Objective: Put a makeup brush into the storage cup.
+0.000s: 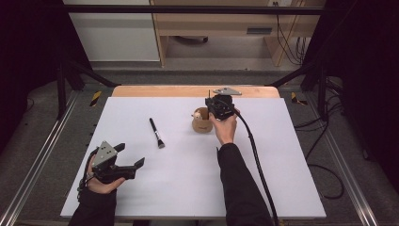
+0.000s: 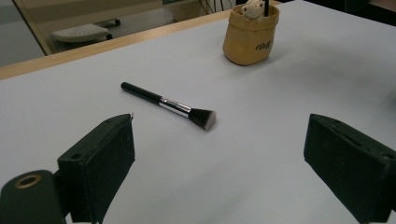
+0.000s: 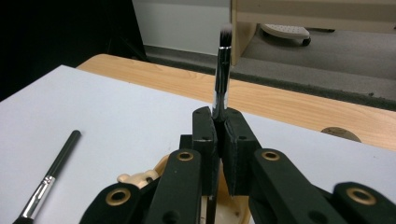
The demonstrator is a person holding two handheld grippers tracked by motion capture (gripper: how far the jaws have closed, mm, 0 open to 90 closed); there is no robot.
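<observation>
At the near left corner of the white table (image 1: pixel 188 188), the left gripper (image 1: pixel 126 160) is held low in the person's hand, its jaws spread wide with nothing between them. Ahead of those jaws, in the left gripper view, a large black-handled brush (image 2: pixel 168 105) is seen lying flat on the bare surface, its bristles toward the gripper and its handle pointing away. Farther back, a tan cup (image 2: pixel 250 39) is set upright on the table, well apart from the lying brush. Above this cup the right gripper (image 1: pixel 219 106) is held pointing downward. In the right gripper view its jaws are pressed tight around a slim brush (image 3: pixel 222 74), gripped at the metal ferrule and kept upright, bristles at the top. The lower end of this brush is hidden behind the jaws, directly over the cup's mouth.
</observation>
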